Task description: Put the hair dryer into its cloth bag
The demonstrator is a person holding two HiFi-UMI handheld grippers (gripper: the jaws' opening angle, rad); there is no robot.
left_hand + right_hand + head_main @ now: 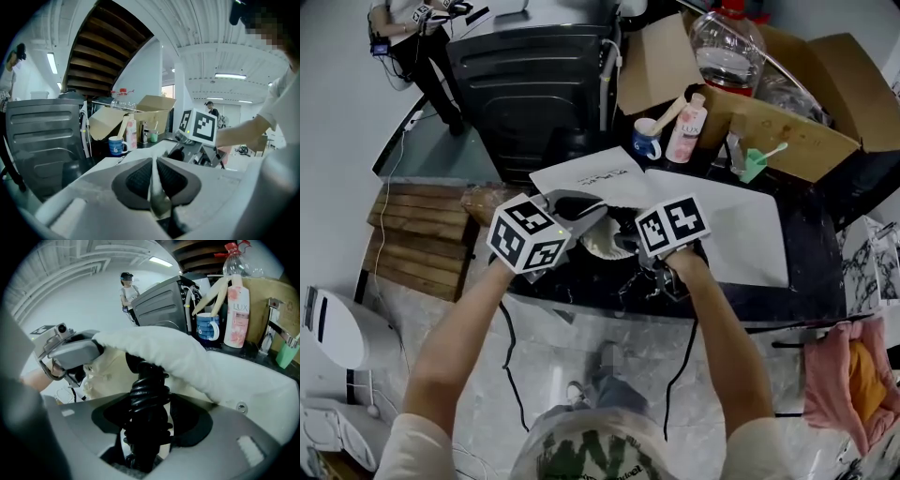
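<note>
On counter (811, 305) | 1 cloth bag (187, 357) | 1 coiled cord (149, 390) | 2 grippers (154, 183) (146, 430)

Matt white cloth bag (157, 347), glossy cord (147, 397)

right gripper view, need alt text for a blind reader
The right gripper clamps a black coiled cord that leads up into the mouth of a white cloth bag. At left, the left gripper holds the bag's edge; a blue mug and pink bottle stand behind.
</note>
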